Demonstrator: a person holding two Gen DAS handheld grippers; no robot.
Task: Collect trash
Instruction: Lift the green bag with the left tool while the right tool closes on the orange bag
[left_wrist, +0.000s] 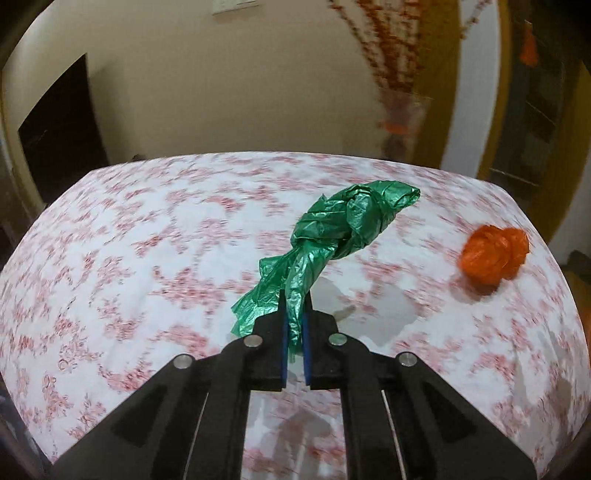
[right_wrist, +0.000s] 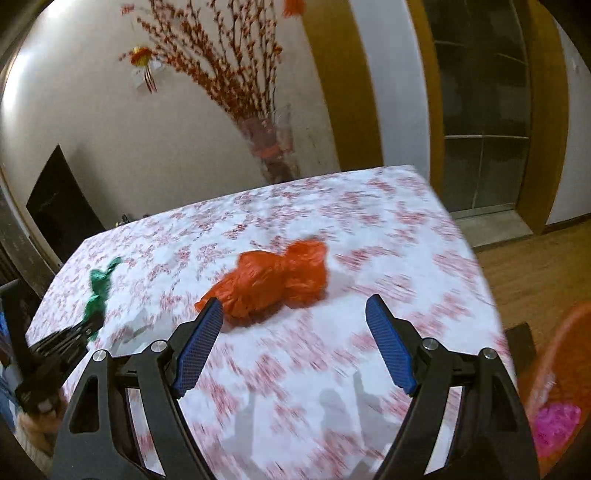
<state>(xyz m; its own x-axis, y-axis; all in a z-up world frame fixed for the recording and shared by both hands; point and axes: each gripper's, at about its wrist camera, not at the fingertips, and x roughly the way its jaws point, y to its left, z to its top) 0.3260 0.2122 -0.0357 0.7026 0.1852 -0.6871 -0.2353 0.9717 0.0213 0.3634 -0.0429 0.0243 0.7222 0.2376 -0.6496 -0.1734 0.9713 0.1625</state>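
Note:
My left gripper is shut on a crumpled green plastic bag and holds it above the table; the bag also shows at the left of the right wrist view, pinched by the left gripper. A crumpled orange plastic bag lies on the table, just ahead of my right gripper, which is open and empty. The orange bag also shows at the right of the left wrist view.
The table has a white cloth with a red floral print. An orange basket with pink trash inside stands beyond the table's right edge. A vase of red branches stands behind the table's far edge.

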